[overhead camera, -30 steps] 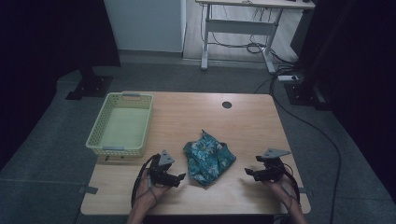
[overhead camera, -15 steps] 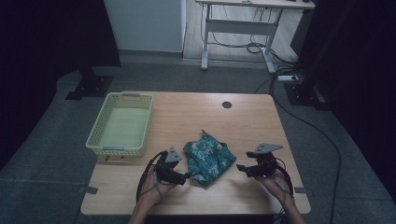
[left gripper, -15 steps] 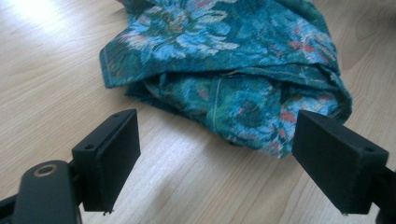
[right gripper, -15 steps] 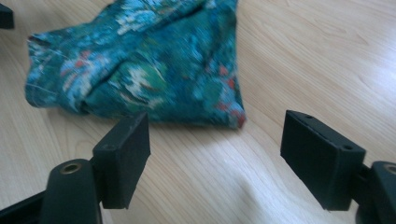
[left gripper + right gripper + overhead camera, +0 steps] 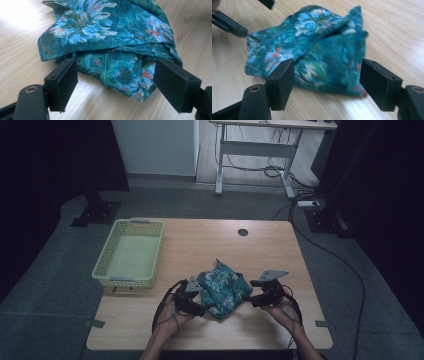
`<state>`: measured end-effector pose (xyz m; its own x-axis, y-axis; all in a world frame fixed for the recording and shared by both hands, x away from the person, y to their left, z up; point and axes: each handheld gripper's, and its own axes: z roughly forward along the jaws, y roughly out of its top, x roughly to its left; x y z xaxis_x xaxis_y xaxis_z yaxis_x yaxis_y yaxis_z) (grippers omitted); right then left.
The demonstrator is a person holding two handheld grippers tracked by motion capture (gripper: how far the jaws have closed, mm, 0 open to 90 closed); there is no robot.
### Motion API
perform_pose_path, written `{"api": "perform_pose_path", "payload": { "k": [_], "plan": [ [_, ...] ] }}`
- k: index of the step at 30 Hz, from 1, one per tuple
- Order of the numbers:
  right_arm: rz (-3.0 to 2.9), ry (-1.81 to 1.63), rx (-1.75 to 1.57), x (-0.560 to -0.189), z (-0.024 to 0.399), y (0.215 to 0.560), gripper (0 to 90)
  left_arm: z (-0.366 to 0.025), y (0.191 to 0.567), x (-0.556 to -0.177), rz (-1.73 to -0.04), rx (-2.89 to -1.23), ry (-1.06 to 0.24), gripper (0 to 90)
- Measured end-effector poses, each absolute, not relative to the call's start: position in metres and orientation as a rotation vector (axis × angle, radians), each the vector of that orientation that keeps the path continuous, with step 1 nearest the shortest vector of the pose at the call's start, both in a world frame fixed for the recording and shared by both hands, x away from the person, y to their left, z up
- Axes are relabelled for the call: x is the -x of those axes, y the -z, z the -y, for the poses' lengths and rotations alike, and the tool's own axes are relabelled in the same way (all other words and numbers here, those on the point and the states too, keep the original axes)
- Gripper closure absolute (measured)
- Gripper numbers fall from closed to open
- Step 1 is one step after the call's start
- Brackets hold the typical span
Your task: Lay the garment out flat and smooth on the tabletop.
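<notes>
A crumpled teal cloth with a flower print point(image 5: 222, 287) lies on the wooden table point(image 5: 200, 240) near its front edge. My left gripper point(image 5: 202, 309) is at the cloth's left front corner, and a folded edge of the cloth point(image 5: 120, 67) lies between its wide jaws. My right gripper point(image 5: 248, 299) faces the cloth's right side, with the bunched cloth point(image 5: 322, 50) between its jaws. Both grippers' jaws have just been closing a little, and the pads do not press on the cloth. The left gripper's jaw point(image 5: 227, 22) shows beyond the cloth in the right gripper view.
An empty yellow-green basket point(image 5: 131, 254) stands on the table's left side. A round cable hole point(image 5: 243, 232) sits near the far edge. Behind the table stand a white desk frame point(image 5: 260, 150) and floor cables point(image 5: 345, 260).
Both hands have moved inward to the cloth, the right one further, leftward and slightly up. The cloth now lies between each gripper's jaws. The cloth itself has not shifted.
</notes>
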<state>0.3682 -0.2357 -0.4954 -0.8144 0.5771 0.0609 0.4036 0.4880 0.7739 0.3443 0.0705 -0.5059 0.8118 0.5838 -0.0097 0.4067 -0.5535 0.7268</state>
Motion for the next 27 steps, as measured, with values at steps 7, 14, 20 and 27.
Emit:
{"api": "perform_pose_path", "payload": {
  "k": [7, 14, 20, 27],
  "plan": [
    [-2.568, -1.263, -0.784, -0.370, 0.213, 0.495, 31.8, -0.065, 0.507, -0.347, -0.709, -2.249, -0.288, 22.3],
    [-2.620, -1.276, -0.722, -0.370, 0.191, 0.498, 33.9, -0.060, 0.510, -0.349, -0.699, -2.256, -0.288, 25.3],
    [-2.689, -1.269, -0.630, -0.369, 0.174, 0.510, 42.2, -0.055, 0.517, -0.352, -0.696, -2.286, -0.288, 31.9],
    [-2.698, -1.178, -0.606, -0.367, 0.167, 0.523, 62.8, -0.049, 0.526, -0.352, -0.653, -2.356, -0.286, 50.9]
  ]
}}
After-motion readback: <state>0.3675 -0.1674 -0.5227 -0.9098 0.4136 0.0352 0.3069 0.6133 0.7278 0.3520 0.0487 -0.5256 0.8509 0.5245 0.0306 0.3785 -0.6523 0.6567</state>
